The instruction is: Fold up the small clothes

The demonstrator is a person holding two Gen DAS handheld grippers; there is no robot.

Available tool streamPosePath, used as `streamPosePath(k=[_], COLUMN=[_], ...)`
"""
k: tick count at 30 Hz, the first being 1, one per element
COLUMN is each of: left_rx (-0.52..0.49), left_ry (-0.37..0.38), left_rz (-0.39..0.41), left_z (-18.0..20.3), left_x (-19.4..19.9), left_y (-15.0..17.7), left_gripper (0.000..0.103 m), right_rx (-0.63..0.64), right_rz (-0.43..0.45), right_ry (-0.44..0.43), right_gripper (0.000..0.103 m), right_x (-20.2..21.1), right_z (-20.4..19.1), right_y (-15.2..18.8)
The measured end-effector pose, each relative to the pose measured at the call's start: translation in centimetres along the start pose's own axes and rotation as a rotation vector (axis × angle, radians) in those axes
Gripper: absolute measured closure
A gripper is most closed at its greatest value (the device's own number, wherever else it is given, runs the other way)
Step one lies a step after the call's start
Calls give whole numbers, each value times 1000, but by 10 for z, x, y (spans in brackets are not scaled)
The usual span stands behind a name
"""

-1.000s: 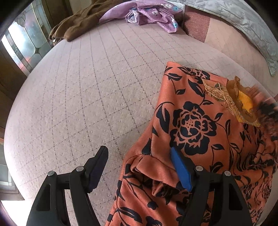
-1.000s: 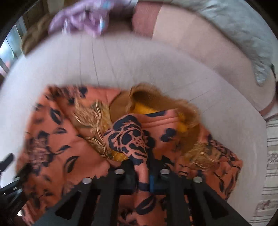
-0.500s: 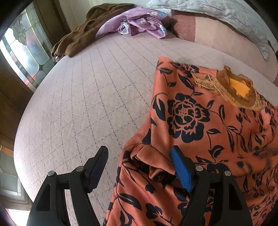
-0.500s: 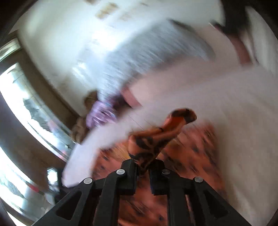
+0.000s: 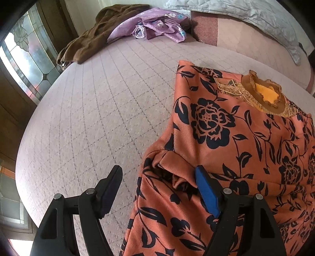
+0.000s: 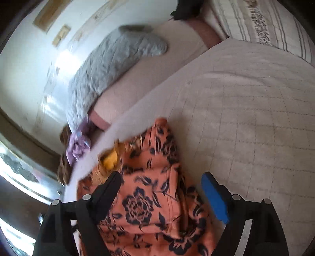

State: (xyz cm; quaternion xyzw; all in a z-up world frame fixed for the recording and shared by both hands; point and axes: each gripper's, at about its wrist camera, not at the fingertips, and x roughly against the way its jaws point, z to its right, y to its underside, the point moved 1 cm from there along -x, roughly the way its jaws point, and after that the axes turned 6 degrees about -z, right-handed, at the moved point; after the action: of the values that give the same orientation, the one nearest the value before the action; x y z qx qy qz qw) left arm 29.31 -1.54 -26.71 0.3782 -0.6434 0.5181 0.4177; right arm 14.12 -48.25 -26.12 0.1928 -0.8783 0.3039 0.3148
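Observation:
An orange garment with black flowers [image 5: 226, 137] lies spread on the quilted pink bed [image 5: 98, 118], its gold-trimmed neckline with yellow lining [image 5: 263, 94] at the far side. My left gripper [image 5: 157, 187] is open at the garment's near left edge, the blue-padded finger [image 5: 206, 195] over a folded flap, the other finger over bare bed. My right gripper [image 6: 161, 193] is open and empty, low above the same garment [image 6: 149, 197], which looks blurred there.
A purple flowered cloth [image 5: 155, 27] and a brown garment [image 5: 92, 37] lie at the bed's far edge. A grey quilt [image 5: 246, 17] rests along the headboard side. A stained-glass window [image 5: 29, 59] is at the left. Bare bed extends right of the garment [image 6: 246, 122].
My right gripper, which was shut on a fold of the orange garment and lifted it, has let go and now stands open. The left gripper stays open in place.

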Motion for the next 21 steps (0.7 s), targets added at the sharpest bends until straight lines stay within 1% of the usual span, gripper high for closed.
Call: streamPosePath(k=[2,3,4,6,8,9,10,11,12,13,14,15,17,19,21], left_rx=[-21,-30,-35,-47,-55,-61,-66,-68,-67,-64,-60,-55,-46,-33,-28], left_ry=[-23,-32,-37,-44,-49,-56,-63,-72,-79,-84,-88,-88,-86,-87,-91], left_rz=[18,25,30,43,51,56,59,62,65,67,69,73,85,112,133], left_z=[0,1,2,6,10,12,13,15,16,16,15,15,15,14,14], left_x=[-1,0,2,3,3,3,3,1,0,0,1,2,5,10,14], left_y=[-5,-7,-9,-10,-12,-13,-13,-15,-16,-17,-17,-17,-18,-18,-18], left_gripper=[26,26,26,26,26,26,26,26,26,26,26,26,26,26,26], right_rx=[2,16,45,109,147,162,184,203,243,291,320,347,410,458,478], right_rz=[-21,-35,-58,-97,-128,-144,-172,-181,-171,-165,-159,-132,-42,54,137], right_ry=[11,25,47,101,135,150,172,189,211,222,221,228,229,190,171], right_gripper=[20,24,31,38,47,58,65,66,76,96,99,99,99,99,99], right_x=[-6,-9,-16,-34,-50,-54,-64,-68,-70,-71,-69,-66,-51,-35,-24], right_z=[2,2,-2,-10,-15,-12,-14,-14,-18,-24,-28,-34,-50,-66,-74], right_y=[-4,-6,-5,-6,-2,0,2,5,7,10,13,14,16,18,16])
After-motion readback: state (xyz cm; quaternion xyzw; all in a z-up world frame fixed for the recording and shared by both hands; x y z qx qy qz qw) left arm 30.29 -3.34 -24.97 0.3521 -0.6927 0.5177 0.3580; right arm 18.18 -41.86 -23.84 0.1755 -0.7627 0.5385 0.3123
